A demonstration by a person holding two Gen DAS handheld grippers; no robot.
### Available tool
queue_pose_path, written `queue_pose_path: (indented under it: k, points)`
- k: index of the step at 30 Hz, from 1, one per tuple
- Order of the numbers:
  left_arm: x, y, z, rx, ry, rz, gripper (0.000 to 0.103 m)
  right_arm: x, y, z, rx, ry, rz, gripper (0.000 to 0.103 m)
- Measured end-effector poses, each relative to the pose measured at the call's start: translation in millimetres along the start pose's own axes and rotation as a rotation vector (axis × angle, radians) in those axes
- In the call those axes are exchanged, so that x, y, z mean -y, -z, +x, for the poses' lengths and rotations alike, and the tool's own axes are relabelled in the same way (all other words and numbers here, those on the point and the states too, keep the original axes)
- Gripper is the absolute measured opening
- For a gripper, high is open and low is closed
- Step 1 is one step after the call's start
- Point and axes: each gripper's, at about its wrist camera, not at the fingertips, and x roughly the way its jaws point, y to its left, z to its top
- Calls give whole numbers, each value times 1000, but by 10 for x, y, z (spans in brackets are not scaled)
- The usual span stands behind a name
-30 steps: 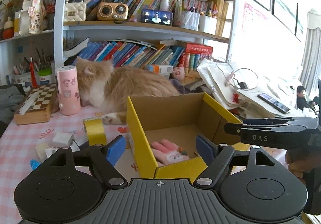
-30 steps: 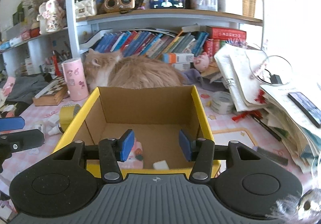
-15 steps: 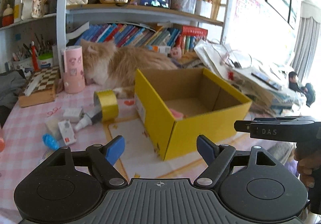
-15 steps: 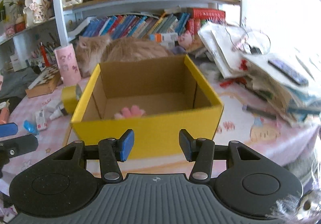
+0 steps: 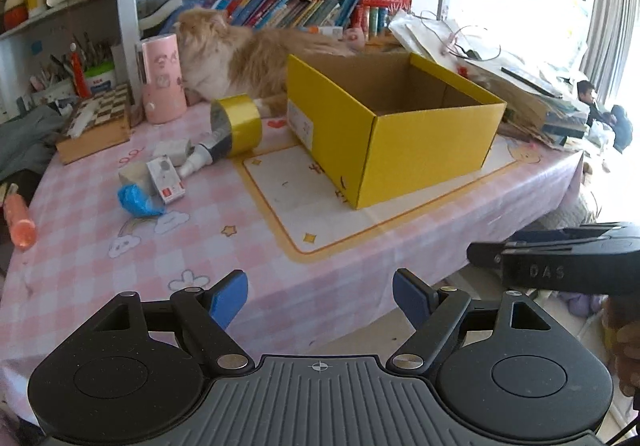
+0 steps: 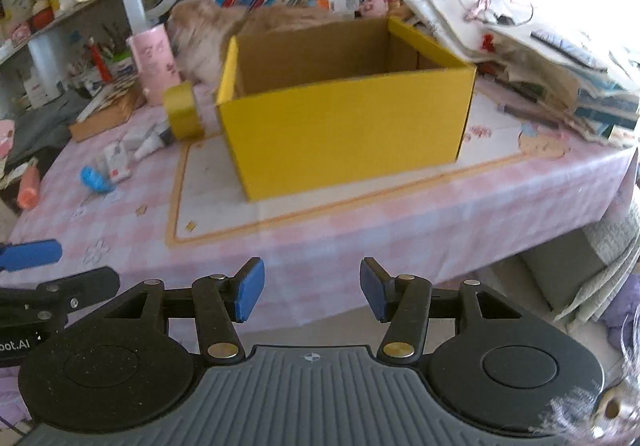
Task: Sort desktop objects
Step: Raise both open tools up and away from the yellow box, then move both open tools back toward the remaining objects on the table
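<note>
The left gripper (image 5: 320, 300) hangs off the near edge of the counter (image 5: 344, 266), its 2 blue fingers (image 5: 226, 296) spread wide with nothing between them. The right gripper (image 6: 311, 294) sits beside it, fingers (image 6: 250, 292) narrower and opening, also empty.

On the pink checked cloth stands an open yellow box (image 5: 400, 134); its inside is hidden from this low angle. Left of it lies a roll of yellow tape (image 5: 240, 124), tipped on its side and touching a small white bottle (image 5: 196, 162). Near that cluster a white packet with a red mark (image 5: 166, 180) and a crumpled blue item (image 5: 136, 200) lie together. An orange tube (image 5: 18, 220) lies well apart at the left edge. A cat (image 5: 240, 54) lies behind the box.
</note>
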Motion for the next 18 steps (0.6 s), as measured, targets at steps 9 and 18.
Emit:
queue_pose_path:
  k: [9, 18]
  points:
    - [-125, 125, -162, 1, 7, -5, 82, -249, 139, -49, -12, -15, -26, 51]
    - [-335, 193, -249, 6, -24, -62, 82, -545, 176, -25, -9, -51, -123, 52]
